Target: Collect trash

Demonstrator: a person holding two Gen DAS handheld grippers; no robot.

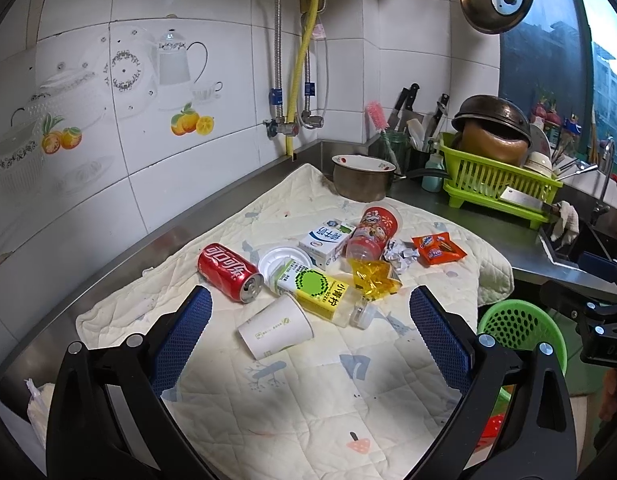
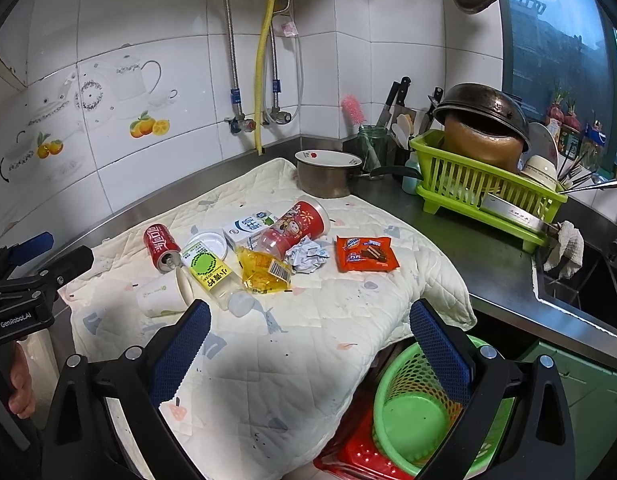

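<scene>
Trash lies in a heap on a quilted white cloth [image 1: 292, 392]: a red cola can [image 1: 228, 266], a white paper cup [image 1: 275, 332] on its side, a clear bottle with a yellow-green label [image 1: 314, 292], a milk carton [image 1: 324, 242], a red plastic cup [image 1: 378, 222], a yellow wrapper [image 1: 372, 278], crumpled paper [image 1: 400, 256] and an orange snack packet [image 1: 438, 248]. My left gripper [image 1: 310, 308] is open, just short of the paper cup. My right gripper [image 2: 308, 322] is open over the cloth's front right. A green mesh basket [image 2: 416, 412] sits below the counter edge.
A metal saucepan [image 1: 362, 178] stands behind the heap. A green dish rack [image 1: 496, 184] with a pot and a cleaver fills the right of the counter, with knives and a brush behind it. A sink [image 2: 588, 280] lies at far right. Tiled wall and pipes at the back.
</scene>
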